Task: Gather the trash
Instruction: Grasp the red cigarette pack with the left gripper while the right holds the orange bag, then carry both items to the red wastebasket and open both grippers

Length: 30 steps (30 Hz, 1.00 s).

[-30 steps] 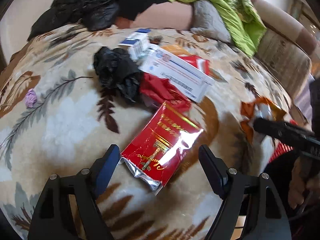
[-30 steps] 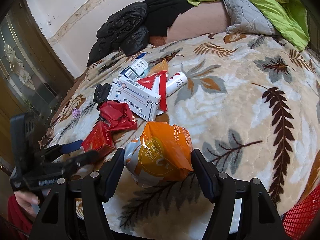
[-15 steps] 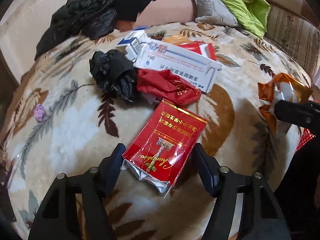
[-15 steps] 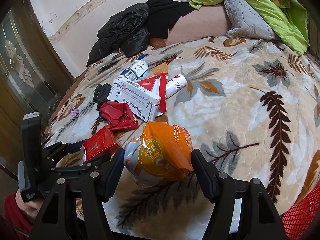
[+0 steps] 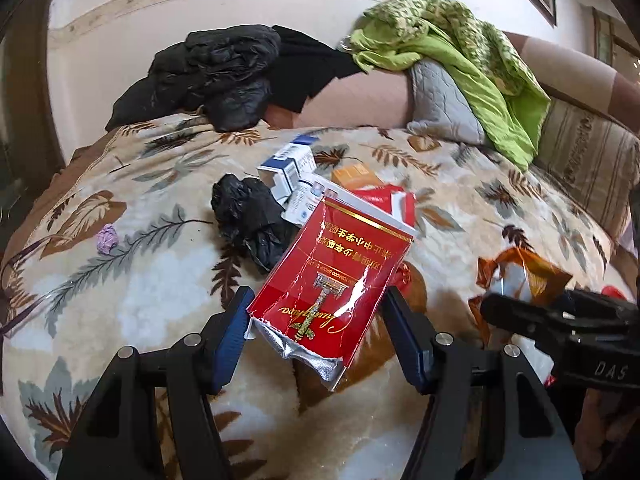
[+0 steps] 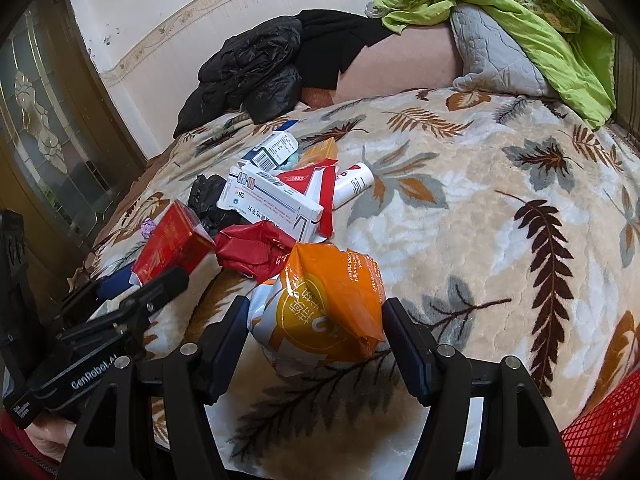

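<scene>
Left gripper (image 5: 316, 330) is clamped on a red cigarette pack (image 5: 332, 276) w/ torn foil at its near end; both blue pads touch the pack's sides, and the pack is tilted up off the leaf-print blanket (image 5: 132, 292); from the right wrist view the same pack (image 6: 172, 240) is seen raised above the bedding, its low end in the left gripper (image 6: 132, 284). Right gripper (image 6: 316, 334) grips an orange snack bag (image 6: 328, 308); pads sit vs. both sides of the bag, which is puffed and crumpled, its lower part white; in the left view that bag (image 5: 520, 276) shows at the right edge behind the other tool's finger.

Rest of the trash lies in a loose pile near mid-blanket: crumpled red wrapper (image 6: 252, 250) just beyond the orange bag; long white medicine box (image 6: 276, 204) behind it, partly over a red-and-white carton (image 6: 316, 188); white tube (image 6: 352, 184) beside that; small blue-white box (image 6: 272, 150) and an orange box (image 6: 320, 152) farther back; black crumpled plastic bag (image 5: 252, 216) left of the pile; small purple wad (image 5: 107, 239) well apart to the left.

Black jacket (image 5: 216, 76) and green cloth (image 5: 460, 64) are heaped at the far edge; red mesh basket (image 6: 600, 436) shows at the lower right corner of the right view, its contents not visible.
</scene>
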Available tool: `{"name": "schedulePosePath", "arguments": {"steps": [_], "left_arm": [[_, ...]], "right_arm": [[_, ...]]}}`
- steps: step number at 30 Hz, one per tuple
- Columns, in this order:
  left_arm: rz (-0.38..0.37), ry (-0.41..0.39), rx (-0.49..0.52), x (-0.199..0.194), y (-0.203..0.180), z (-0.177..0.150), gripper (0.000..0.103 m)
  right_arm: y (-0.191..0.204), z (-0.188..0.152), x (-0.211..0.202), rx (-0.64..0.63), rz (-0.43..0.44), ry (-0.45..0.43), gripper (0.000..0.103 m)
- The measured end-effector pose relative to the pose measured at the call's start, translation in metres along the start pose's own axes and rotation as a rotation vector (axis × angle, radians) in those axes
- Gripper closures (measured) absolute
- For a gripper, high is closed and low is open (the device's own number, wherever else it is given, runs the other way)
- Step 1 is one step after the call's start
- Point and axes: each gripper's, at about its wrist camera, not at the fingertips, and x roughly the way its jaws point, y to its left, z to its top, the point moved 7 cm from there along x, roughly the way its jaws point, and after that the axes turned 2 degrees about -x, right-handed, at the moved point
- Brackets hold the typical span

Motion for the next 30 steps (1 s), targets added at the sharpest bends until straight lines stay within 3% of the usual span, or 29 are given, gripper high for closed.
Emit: {"name": "schedulePosePath", "arguments": {"steps": [9, 15, 22, 30], "left_arm": [[-0.023, -0.008, -0.030, -0.001, -0.005, 0.002, 0.039], [-0.059, -0.007, -0.007, -0.003, -0.029, 0.003, 0.039], [-0.160, -0.015, 0.085, -0.017, -0.098, 0.008, 0.039], [-0.382, 0.002, 0.206, -0.037, -0.214, 0.016, 0.039]], "right_arm": [[-0.008, 0.004, -0.006, 0.048, 0.021, -0.030, 0.031], [-0.022, 0.009, -0.041, 0.097, 0.030, -0.088, 0.031], [-0.073, 0.009, -0.101, 0.208, 0.005, -0.148, 0.031], [-0.185, -0.011, -0.194, 0.389, -0.164, -0.239, 0.031]]}}
